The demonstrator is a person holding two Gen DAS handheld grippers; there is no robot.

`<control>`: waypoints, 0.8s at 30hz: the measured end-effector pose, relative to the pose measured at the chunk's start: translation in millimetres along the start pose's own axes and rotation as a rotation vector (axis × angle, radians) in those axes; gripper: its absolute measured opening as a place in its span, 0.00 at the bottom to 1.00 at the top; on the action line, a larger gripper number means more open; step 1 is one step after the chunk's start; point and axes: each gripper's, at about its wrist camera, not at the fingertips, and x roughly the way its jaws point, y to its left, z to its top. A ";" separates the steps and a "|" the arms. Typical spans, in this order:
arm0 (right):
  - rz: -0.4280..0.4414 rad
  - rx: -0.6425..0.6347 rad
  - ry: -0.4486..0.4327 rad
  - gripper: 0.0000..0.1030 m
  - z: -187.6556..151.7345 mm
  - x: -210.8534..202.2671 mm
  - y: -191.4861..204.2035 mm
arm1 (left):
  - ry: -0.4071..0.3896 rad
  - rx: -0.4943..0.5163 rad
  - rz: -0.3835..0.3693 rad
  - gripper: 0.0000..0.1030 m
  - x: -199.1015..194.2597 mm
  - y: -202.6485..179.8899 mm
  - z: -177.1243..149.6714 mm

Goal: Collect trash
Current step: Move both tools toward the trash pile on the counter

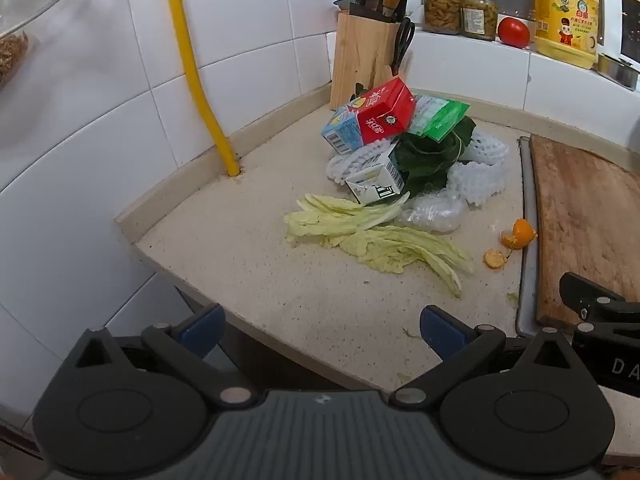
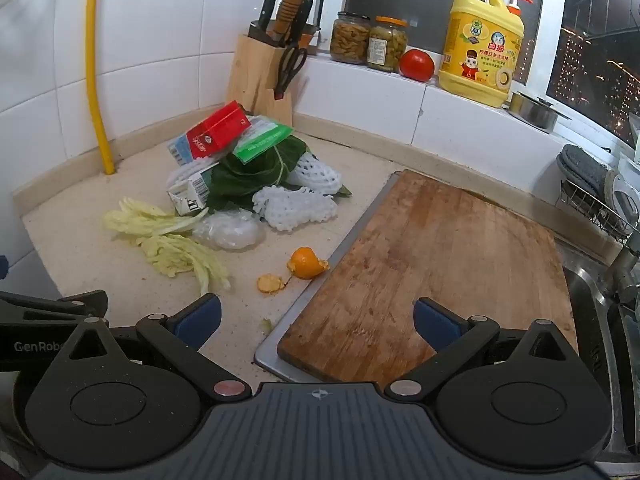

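Observation:
A heap of trash lies on the speckled counter (image 1: 280, 304): a red carton (image 1: 386, 114) (image 2: 218, 132), a blue-and-white carton (image 1: 342, 130), a white carton (image 1: 376, 184) (image 2: 190, 194), a green packet (image 1: 440, 118) (image 2: 262, 140), dark green leaves (image 1: 428, 156) (image 2: 248, 180), white foam nets (image 1: 480, 180) (image 2: 294, 206) and a clear plastic bag (image 1: 434, 214) (image 2: 230, 230). Pale cabbage leaves (image 1: 384, 240) (image 2: 172, 240) and orange peel (image 1: 518, 234) (image 2: 306, 264) lie nearer. My left gripper (image 1: 322, 330) is open over the counter's front edge. My right gripper (image 2: 318, 320) is open over the cutting board's near corner.
A wooden cutting board (image 2: 432, 264) on a metal tray sits right of the heap. A knife block (image 2: 264, 76), two jars (image 2: 368, 42), a tomato (image 2: 416, 65) and a yellow detergent jug (image 2: 480, 48) stand at the back. A yellow pipe (image 1: 196, 76) runs down the wall. A sink (image 2: 600, 320) lies right.

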 end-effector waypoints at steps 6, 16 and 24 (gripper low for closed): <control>-0.001 -0.004 0.000 1.00 -0.4 -1.9 -0.3 | 0.008 0.002 -0.012 0.97 -4.7 1.7 5.1; 0.012 -0.006 -0.001 1.00 2.0 -6.0 -1.9 | -0.001 0.002 -0.025 0.97 -6.6 1.9 -0.7; 0.018 0.004 -0.004 1.00 -3.2 -13.0 3.0 | -0.006 -0.009 -0.043 0.94 -11.8 6.9 -4.6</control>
